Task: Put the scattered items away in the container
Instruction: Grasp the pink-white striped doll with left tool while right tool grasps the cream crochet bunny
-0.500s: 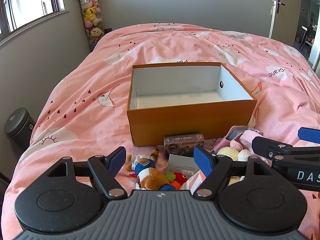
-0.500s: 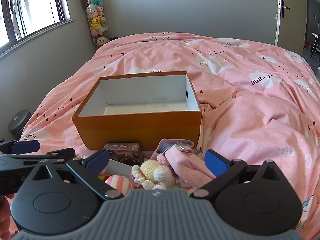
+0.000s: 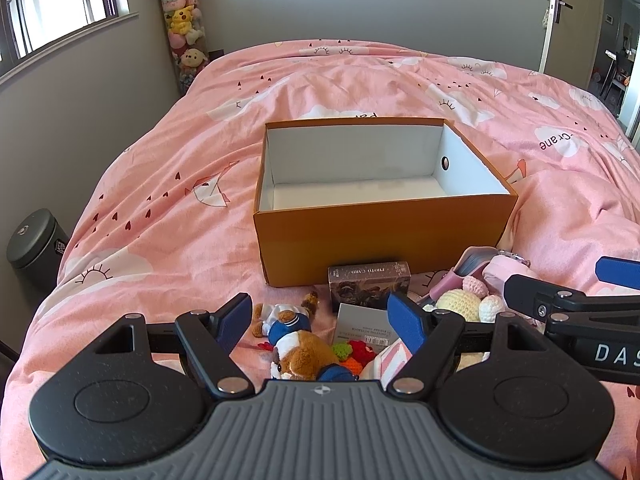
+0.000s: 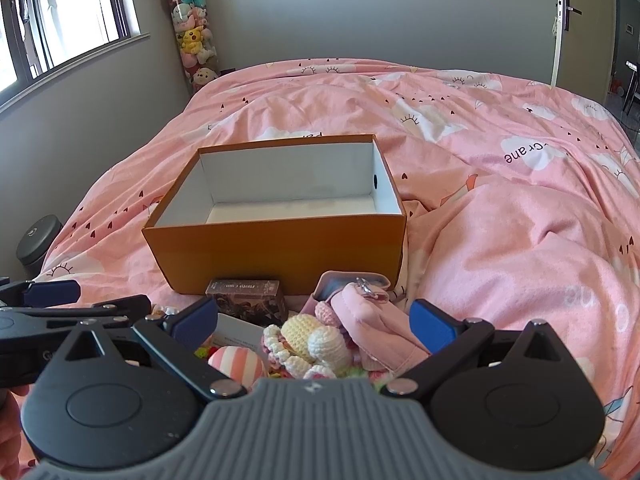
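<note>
Left claw: the left claw [image 3: 322,322] stands wide open and holds nothing; between its blue pads lies the brown-and-white plush dog in a blue outfit [image 3: 298,344], untouched.
Right claw: the right claw [image 4: 316,330] is also fully spread and empty, hanging over the cream crocheted toy [image 4: 316,342] and the pink fabric pouch [image 4: 372,320].
Change: against the views of half a second ago, both claws frame the same items at the same spread; nothing on the bed has moved.
Meaning: no pick has begun, and the pause reads as aiming before a first grasp.
Near pile: the dark card box marked "PHOTO CARD" [image 3: 369,284], a grey flat booklet [image 3: 362,324], small red, green and orange crocheted bits [image 3: 354,354] and a pink-and-white striped ball [image 4: 236,362] lie crowded together on the near side.
Container: the orange cardboard box with a white inside [image 3: 384,236] sits open just beyond the pile, on the pink patterned bedspread [image 3: 160,208]; its floor looks bare.
Progress: judged from this, every scattered item is still outside the box.
</note>
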Tool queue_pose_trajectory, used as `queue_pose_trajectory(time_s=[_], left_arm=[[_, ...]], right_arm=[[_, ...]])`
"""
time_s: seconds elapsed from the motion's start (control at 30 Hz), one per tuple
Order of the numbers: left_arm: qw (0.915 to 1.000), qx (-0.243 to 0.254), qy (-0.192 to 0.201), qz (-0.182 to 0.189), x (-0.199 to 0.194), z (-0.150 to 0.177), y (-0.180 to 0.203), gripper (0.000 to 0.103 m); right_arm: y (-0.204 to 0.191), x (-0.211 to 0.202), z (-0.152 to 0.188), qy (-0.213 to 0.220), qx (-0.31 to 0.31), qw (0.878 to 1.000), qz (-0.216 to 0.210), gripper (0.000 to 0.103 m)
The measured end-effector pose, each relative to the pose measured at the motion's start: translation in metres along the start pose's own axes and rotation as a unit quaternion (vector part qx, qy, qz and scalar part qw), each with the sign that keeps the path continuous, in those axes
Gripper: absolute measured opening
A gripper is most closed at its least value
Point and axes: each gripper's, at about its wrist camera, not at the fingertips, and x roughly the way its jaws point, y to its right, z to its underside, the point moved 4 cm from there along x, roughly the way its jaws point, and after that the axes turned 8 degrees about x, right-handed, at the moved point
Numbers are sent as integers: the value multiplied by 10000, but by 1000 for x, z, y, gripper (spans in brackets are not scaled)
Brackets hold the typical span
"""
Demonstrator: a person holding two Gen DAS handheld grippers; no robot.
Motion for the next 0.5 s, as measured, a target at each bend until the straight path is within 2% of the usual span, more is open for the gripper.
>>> queue_pose_trajectory(time_s=[0.27, 0.33, 0.5], left_arm=[[9998, -39, -99, 175, 6, 2, -1, 88], [9996, -35, -119, 248, 7, 4, -1, 88], [9974, 64, -270, 659, 14, 11, 7, 88]], right_arm=[[4, 6, 1, -151, 94, 9998, -31, 99], [6, 8, 2, -145, 122, 9998, -52, 87], [18, 17, 6, -303, 190, 9994, 4, 72]])
